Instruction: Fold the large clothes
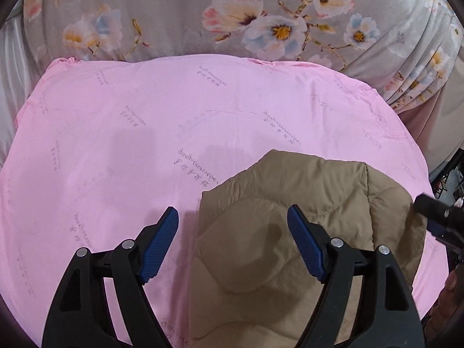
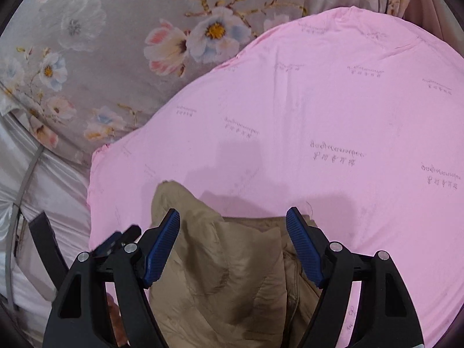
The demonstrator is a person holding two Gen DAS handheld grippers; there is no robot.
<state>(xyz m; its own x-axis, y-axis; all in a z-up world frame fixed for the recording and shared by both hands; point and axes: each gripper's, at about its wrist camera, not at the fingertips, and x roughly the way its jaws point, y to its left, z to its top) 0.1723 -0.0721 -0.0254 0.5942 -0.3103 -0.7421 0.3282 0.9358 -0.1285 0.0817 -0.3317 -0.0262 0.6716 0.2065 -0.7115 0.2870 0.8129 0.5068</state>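
Two views, both tilted down onto the same bed.

Left wrist view: left gripper, black frame with blue ribbed pads, jaws spread wide, nothing pinched. Tan quilted padded jacket, folded into a compact bundle, lies flat on the pink printed sheet. Its left edge runs up between the two fingers; the right pad sits over the fabric, the left pad over bare pink sheet. Can't tell whether either pad touches the cloth. Jacket fills the lower centre-right and reaches the bottom edge of the frame. Grey floral bedding lies beyond the far edge of the pink sheet. Part of the right gripper shows as black hardware at the right edge, just beside the jacket's right side.

Right wrist view: right gripper, same build, jaws spread wide, empty. The tan jacket lies below and between the fingers; its far edge ends near the fingertips, with one corner poking out to the upper left past the left pad. A seam or opening runs down its right part. Pink sheet fills the right and centre; floral bedding upper left. Black and blue parts of the left gripper show at lower left, beside the jacket.
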